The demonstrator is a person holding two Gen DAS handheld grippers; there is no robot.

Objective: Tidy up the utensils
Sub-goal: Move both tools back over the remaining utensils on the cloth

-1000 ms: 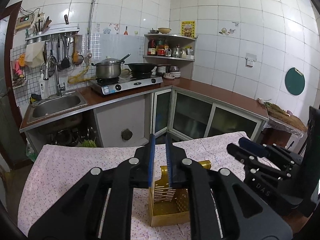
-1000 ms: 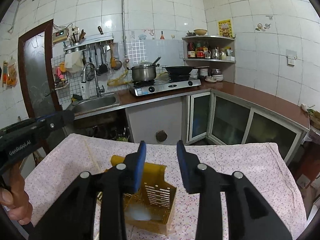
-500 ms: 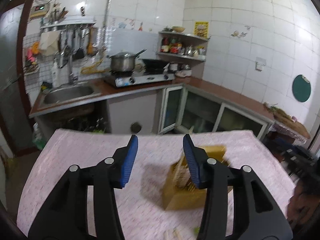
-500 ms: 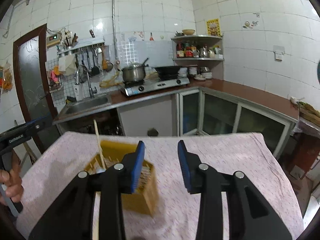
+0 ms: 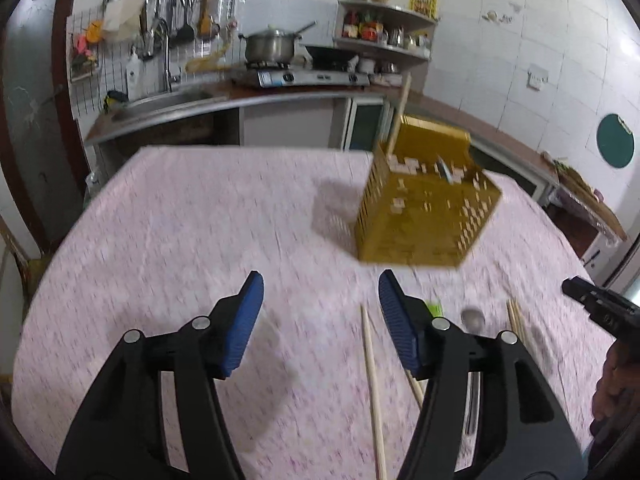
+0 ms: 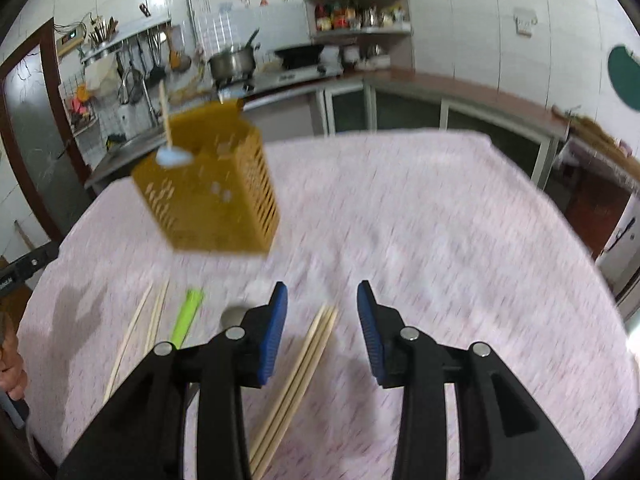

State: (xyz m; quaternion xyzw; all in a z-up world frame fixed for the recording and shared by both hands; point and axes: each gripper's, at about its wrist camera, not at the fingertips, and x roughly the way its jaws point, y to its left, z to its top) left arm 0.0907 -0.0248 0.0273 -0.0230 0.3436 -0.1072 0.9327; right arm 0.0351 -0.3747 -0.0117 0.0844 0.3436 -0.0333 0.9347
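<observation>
Chopsticks (image 6: 298, 376) lie loose on the pink tablecloth (image 5: 180, 232), a bundle of them directly between the spread jaws of our right gripper (image 6: 322, 330), with another pair (image 6: 138, 330) and a green-handled utensil (image 6: 186, 314) off at nine o'clock from it. Our yellow slotted holder (image 6: 216, 196) stands at eleven o'clock in the right wrist view and at one o'clock in the left, already holding one upright stick (image 6: 165, 118). Our left gripper (image 5: 320, 320) has its jaws opening, with nothing between them but cloth; a single chopstick (image 5: 372, 384) lies just at its four o'clock. To do the pick well, we judge we should lower the right pads squarely astride the bundle, close near its middle so the sticks stay parallel, and lift level before tipping them into the holder. Pinching near one end risks fanning them out.
</observation>
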